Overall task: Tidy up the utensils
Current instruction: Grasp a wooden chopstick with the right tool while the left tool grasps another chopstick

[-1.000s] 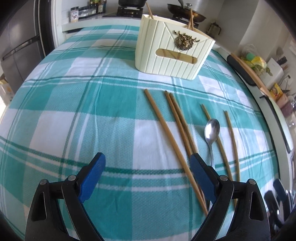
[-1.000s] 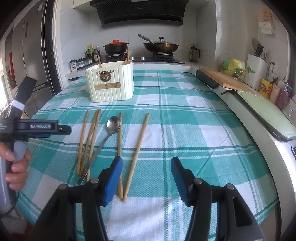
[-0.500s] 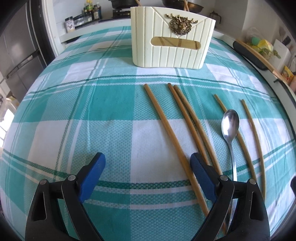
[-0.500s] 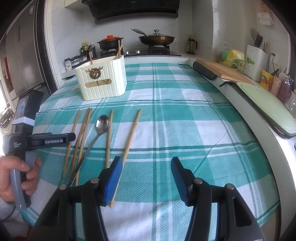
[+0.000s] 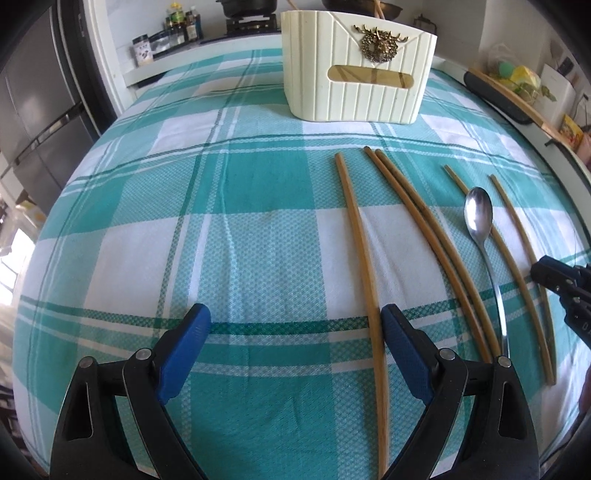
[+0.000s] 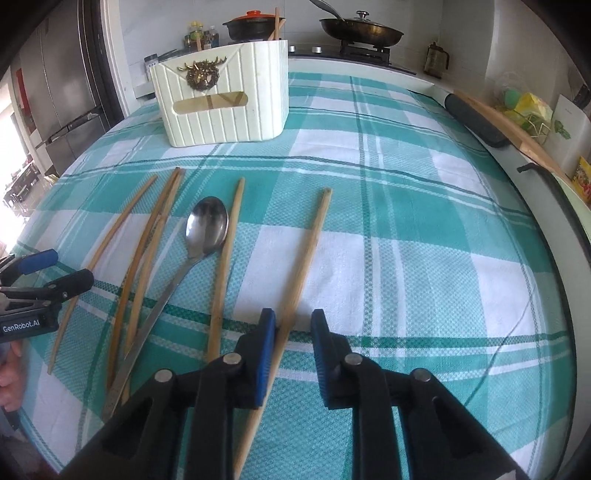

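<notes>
1. Right gripper: low over the checked cloth. Its jaws have just been closing and now stand narrow. The rightmost chopstick runs between them, against the left pad. A gap shows on the right-pad side, so no clamp is seen.
2. Left gripper: jaws spread wide, nothing held. The leftmost chopstick passes just inside its right finger.
3. A hand holds the left gripper's handle at the left edge of the right wrist view.
4. Utensils on the cloth, all roughly parallel, far ends toward the holder:
   - a close pair of chopsticks, far tips touching, right of the leftmost chopstick;
   - a metal spoon, bowl up, its handle slanting toward the pair;
   - a single chopstick just right of the spoon bowl;
   - the rightmost chopstick, set apart from the others.
5. Holder: cream, ribbed, with a brass stag emblem and a slot window. It stands upright on the cloth beyond the utensils. Chopstick ends rise from its top.
6. Beyond the holder: a stove with a red-lidded pot and a pan.
</notes>
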Motion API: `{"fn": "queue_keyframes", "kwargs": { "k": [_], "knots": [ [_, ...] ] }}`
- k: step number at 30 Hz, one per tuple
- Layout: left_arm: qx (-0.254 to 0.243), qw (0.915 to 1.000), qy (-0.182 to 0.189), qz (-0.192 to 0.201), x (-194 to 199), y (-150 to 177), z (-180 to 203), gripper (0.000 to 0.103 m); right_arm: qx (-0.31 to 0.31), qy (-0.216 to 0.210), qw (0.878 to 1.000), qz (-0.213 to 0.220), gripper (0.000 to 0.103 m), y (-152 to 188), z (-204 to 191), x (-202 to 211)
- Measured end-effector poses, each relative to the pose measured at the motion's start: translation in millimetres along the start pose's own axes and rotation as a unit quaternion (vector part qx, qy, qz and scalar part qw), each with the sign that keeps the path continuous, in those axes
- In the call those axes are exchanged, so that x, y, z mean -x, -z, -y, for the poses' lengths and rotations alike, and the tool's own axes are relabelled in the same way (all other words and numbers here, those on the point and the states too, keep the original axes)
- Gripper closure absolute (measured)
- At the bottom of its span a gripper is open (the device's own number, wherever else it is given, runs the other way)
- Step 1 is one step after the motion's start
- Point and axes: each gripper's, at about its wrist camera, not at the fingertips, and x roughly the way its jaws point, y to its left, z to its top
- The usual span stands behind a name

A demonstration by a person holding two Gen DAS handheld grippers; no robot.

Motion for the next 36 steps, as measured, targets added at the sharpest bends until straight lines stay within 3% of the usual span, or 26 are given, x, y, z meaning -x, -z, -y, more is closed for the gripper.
{"fn": "queue_keyframes", "kwargs": {
  "k": [1,6,9,13,19,24,28,30,31,32,34,36],
  "knots": [
    [-0.001,1.0000,-0.001,-0.002,0,0,-1,0.009,-0.002,0.011,1.000,-0.004,0.096,1,3,1],
    [-0.005,0.9999,-0.009,-0.008,0,-2,-12,0.008,-0.021,0.029,0.999,-0.027,0.095,5,30,6],
    [-0.020,0.9996,0.000,-0.018,-2,-5,-14,0.008,-0.029,0.008,0.999,-0.043,0.088,3,39,7],
    [-0.039,0.9983,0.025,-0.036,-6,-15,-16,0.008,-0.022,-0.024,0.997,-0.067,0.068,-7,41,4],
    [-0.085,0.9940,0.046,-0.051,-21,-41,-3,0.011,0.013,-0.039,0.995,-0.094,0.067,-30,35,-15],
    [-0.093,0.9921,0.055,-0.063,-34,-64,3,0.018,0.025,-0.042,0.995,-0.092,0.068,-52,33,-31],
    [-0.087,0.9918,0.061,-0.072,-45,-84,5,0.029,0.036,-0.039,0.995,-0.085,0.067,-74,28,-48],
    [-0.086,0.9920,0.059,-0.071,-49,-92,8,0.040,0.043,-0.034,0.995,-0.083,0.068,-85,22,-55],
    [-0.086,0.9921,0.061,-0.068,-49,-95,10,0.053,0.045,-0.031,0.995,-0.082,0.077,-90,20,-58],
    [-0.087,0.9919,0.065,-0.066,-49,-97,13,0.074,0.045,-0.028,0.995,-0.081,0.089,-94,18,-60],
    [-0.092,0.9907,0.076,-0.065,-50,-99,18,0.097,0.035,-0.034,0.995,-0.082,0.097,-99,18,-62],
    [-0.091,0.9913,0.076,-0.058,-50,-100,19,0.099,0.027,-0.037,0.996,-0.079,0.097,-101,19,-62]
  ]
}}
